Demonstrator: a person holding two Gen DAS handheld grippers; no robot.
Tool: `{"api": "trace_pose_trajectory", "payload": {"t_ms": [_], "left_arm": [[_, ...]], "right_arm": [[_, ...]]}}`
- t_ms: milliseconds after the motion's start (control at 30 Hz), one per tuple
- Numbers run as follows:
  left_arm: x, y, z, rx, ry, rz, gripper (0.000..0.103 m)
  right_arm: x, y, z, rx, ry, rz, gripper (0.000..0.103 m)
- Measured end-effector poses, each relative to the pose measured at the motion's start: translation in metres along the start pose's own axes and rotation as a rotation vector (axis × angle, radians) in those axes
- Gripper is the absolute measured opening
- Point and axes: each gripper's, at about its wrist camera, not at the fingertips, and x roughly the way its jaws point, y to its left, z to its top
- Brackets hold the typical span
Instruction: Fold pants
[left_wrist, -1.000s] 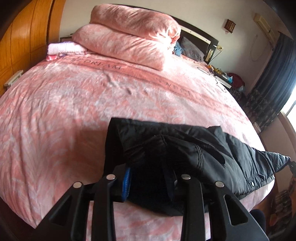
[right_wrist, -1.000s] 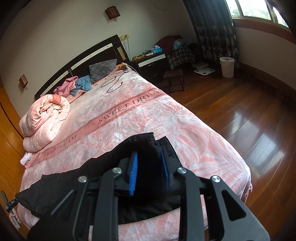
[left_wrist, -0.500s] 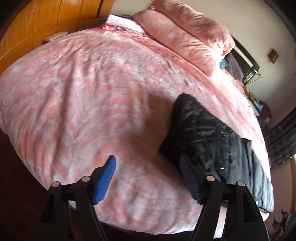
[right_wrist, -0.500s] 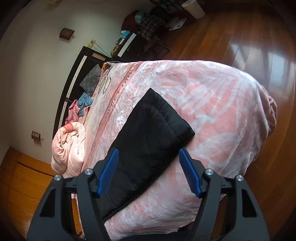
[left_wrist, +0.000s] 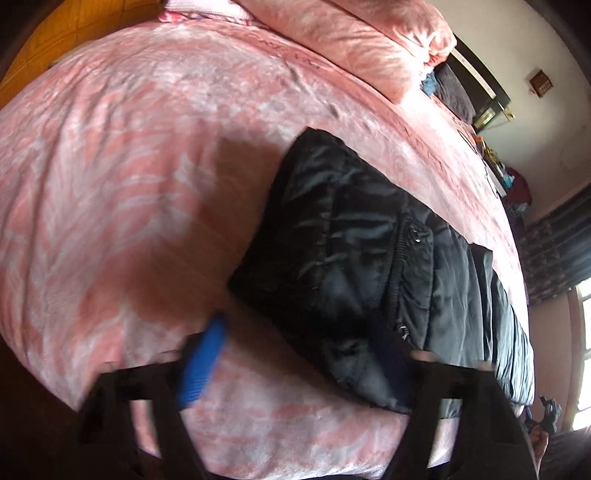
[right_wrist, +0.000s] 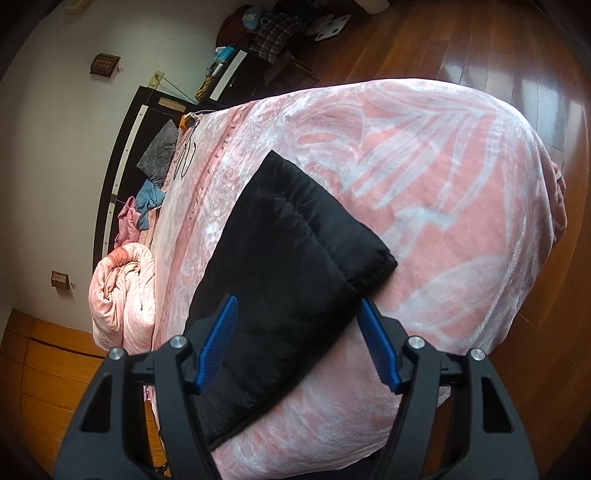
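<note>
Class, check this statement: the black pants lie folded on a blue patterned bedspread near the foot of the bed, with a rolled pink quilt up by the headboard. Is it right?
Not quite. The bedspread is pink with a pale leaf pattern, not blue, as the right wrist view shows. The rest holds: the black pants lie folded near the foot of the bed, and the rolled pink quilt sits by the headboard.

Black padded pants (right_wrist: 288, 266), folded, flat

Daylit fisheye views, left motion-blurred
</note>
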Motion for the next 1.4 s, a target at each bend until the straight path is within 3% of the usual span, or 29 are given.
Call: {"api": "trace_pose_trajectory", "payload": {"t_ms": [33,100,200,333,433,600,733,833,967,1067,1167,1300,1400], "left_arm": [[0.003,-0.006,0.003,0.022,0.014,0.014,0.031],[-0.001,-0.015,0.009,0.049,-0.021,0.048,0.022],[-0.006,-0.018,0.026,0.035,-0.063,0.061,0.021],[-0.001,-0.014,0.036,0.031,-0.055,0.082,0.021],[0.001,-0.01,0.03,0.033,-0.051,0.088,0.021],[0.006,-0.004,0.017,0.032,-0.043,0.081,0.021],[0.005,-0.007,0.011,0.064,-0.048,0.085,0.021],[-0.002,-0.01,0.007,0.107,-0.056,0.084,0.028],[-0.014,-0.013,-0.001,0.124,-0.111,0.103,0.067],[-0.019,-0.015,-0.004,0.118,-0.136,0.098,0.078],[-0.012,-0.02,-0.006,0.129,-0.113,0.107,0.081],[0.003,-0.026,-0.011,0.152,-0.068,0.146,0.081],[0.013,-0.025,-0.015,0.143,-0.041,0.162,0.082]], "right_arm": [[0.001,0.006,0.001,-0.014,0.0,-0.006,0.054],[0.002,0.015,0.003,-0.03,-0.002,-0.004,0.042],[0.006,0.029,0.007,-0.053,0.011,0.005,0.027],[0.007,0.043,0.006,-0.102,0.013,0.002,0.016],[0.006,0.033,0.006,-0.085,0.007,-0.027,0.013],[0.01,0.0,0.005,-0.034,0.01,-0.061,0.015],[-0.004,-0.013,0.003,0.011,-0.027,-0.046,0.043],[-0.026,-0.013,0.002,0.001,-0.08,-0.065,0.048],[-0.038,0.0,-0.004,-0.028,-0.092,-0.041,0.048],[-0.027,0.011,-0.007,-0.045,-0.062,-0.04,0.048],[-0.008,0.013,-0.006,-0.05,-0.038,-0.084,0.048],[0.007,-0.006,-0.003,-0.022,-0.014,-0.169,0.034],[0.003,-0.009,-0.004,-0.038,-0.025,-0.198,0.037]]}}
